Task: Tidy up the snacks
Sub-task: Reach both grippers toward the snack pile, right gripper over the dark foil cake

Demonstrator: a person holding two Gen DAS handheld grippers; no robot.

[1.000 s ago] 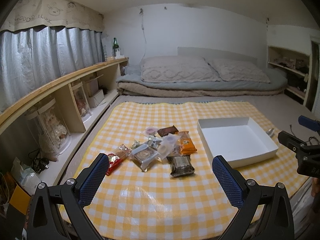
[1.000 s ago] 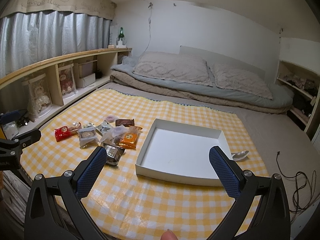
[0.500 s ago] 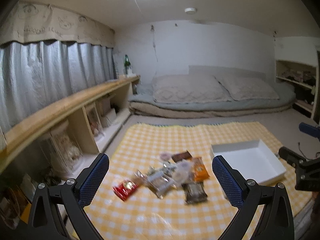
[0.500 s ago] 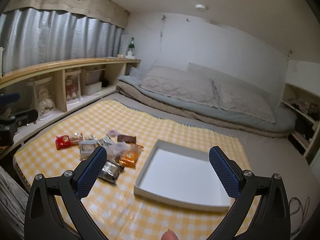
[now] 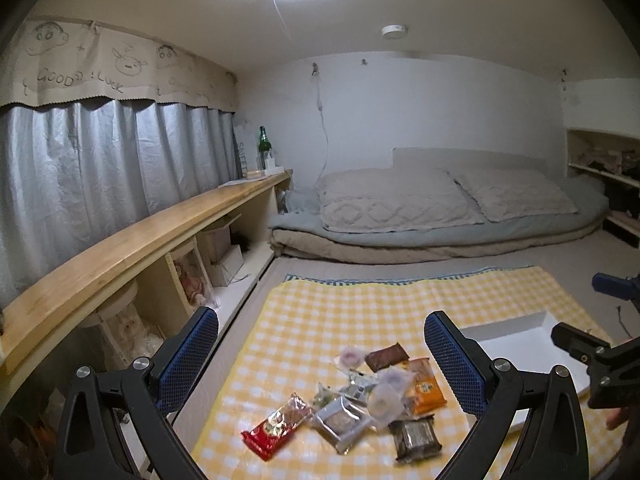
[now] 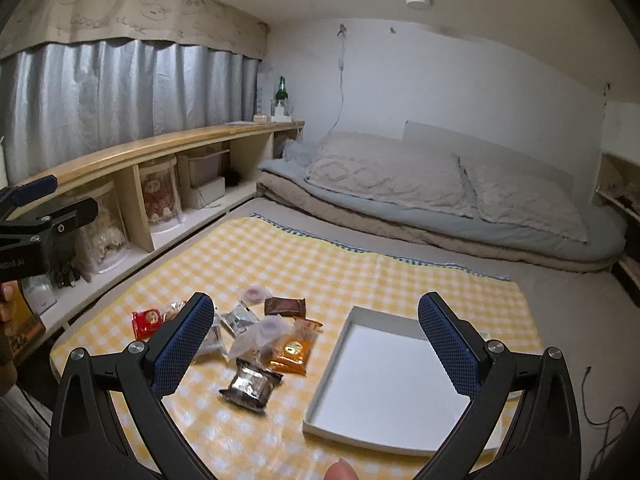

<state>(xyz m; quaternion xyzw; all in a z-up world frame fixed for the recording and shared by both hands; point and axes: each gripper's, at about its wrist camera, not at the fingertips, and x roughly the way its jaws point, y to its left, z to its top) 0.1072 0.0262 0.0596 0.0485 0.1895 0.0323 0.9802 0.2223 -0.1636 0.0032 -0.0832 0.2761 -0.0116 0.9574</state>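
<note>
Several wrapped snacks lie in a loose pile on a yellow checked cloth (image 5: 320, 312): a red packet (image 5: 276, 426), an orange packet (image 5: 428, 387), a brown bar (image 5: 387, 356) and a dark foil pack (image 5: 416, 436). A shallow white box (image 6: 392, 368) sits right of the pile, with nothing in it. My left gripper (image 5: 320, 360) hovers open above and short of the pile. My right gripper (image 6: 312, 344) is open too, held high between the pile (image 6: 256, 336) and the box. Neither holds anything.
A wooden shelf unit (image 5: 132, 248) with storage cubbies runs along the left wall under grey curtains. A mattress with pillows (image 5: 440, 208) lies beyond the cloth. A black cable (image 6: 600, 416) trails on the floor at the right. A fingertip (image 6: 340, 472) shows at the bottom edge.
Both grippers have risen and tilted upward, so the snacks and box sit lower and smaller in each view. Both stay open; no snack has moved.
</note>
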